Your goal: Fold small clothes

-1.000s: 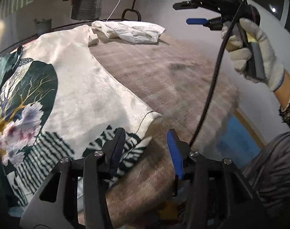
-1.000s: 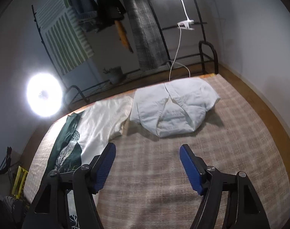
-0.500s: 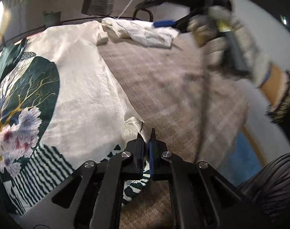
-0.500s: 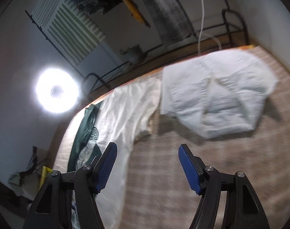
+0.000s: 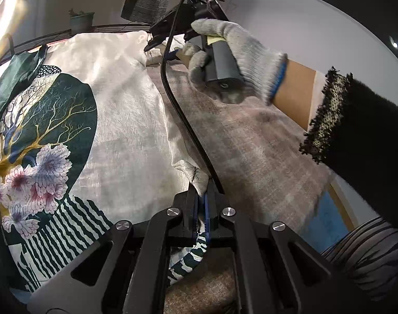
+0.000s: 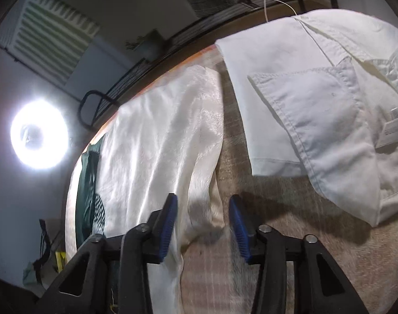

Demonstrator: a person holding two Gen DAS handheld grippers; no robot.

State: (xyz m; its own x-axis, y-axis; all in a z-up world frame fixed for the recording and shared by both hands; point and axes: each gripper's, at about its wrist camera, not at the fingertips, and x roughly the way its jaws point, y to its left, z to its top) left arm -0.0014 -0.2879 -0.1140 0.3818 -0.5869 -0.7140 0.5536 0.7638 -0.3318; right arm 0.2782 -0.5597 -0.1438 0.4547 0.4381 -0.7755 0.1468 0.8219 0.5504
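Left gripper [image 5: 201, 196]: we pinched the shirt [image 5: 125, 120] corner.
Right gripper [image 6: 203, 225]: we held it spread, straddling the far edge.
Handling: soft, slippery.

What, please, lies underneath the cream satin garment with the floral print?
The cream satin garment lies flat on a brownish woven mat, which shows beyond its edge. Whatever sits directly beneath the fabric is covered and cannot be seen.

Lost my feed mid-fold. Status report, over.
Left claw shut on printed shirt corner. Right claw open, straddling the shirt's far edge, no grip yet. White garment lies beside it, apart. Right claw's cable trails along the shirt's edge.
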